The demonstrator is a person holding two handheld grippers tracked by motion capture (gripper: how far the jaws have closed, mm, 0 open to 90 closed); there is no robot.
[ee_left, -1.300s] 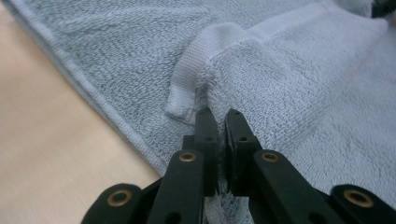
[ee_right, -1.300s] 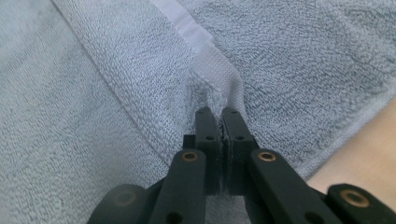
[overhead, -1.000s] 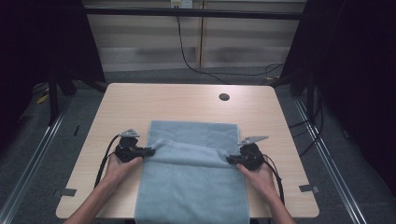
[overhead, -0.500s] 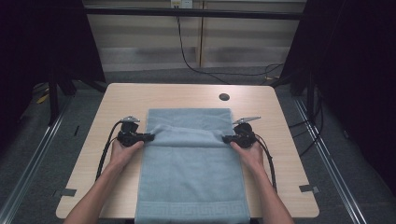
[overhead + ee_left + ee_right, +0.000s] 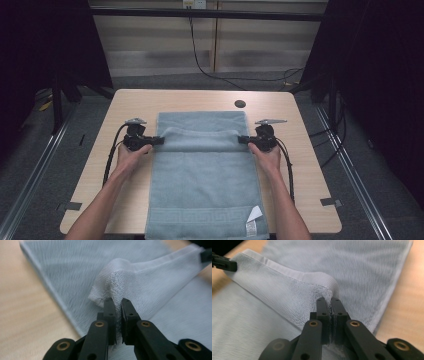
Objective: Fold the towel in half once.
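Observation:
A grey-blue towel (image 5: 202, 180) lies lengthwise down the middle of the wooden table (image 5: 300, 165), its near end hanging over the front edge with a white label (image 5: 253, 220). My left gripper (image 5: 156, 141) is shut on the towel's left edge, and my right gripper (image 5: 243, 140) is shut on the right edge. Between them a raised fold (image 5: 200, 137) of towel stretches across. In the left gripper view the jaws pinch a bunched corner (image 5: 115, 287). The right gripper view shows the same at its corner (image 5: 324, 286).
A small dark round hole (image 5: 240, 104) sits in the table's far right area. Bare wood lies on both sides of the towel. Black cables (image 5: 112, 155) trail from each gripper toward the person's forearms. Dark floor and rails surround the table.
Both grippers have carried the pinched towel edge away from the person toward the far end of the table, and the folded-over layer has grown shorter.

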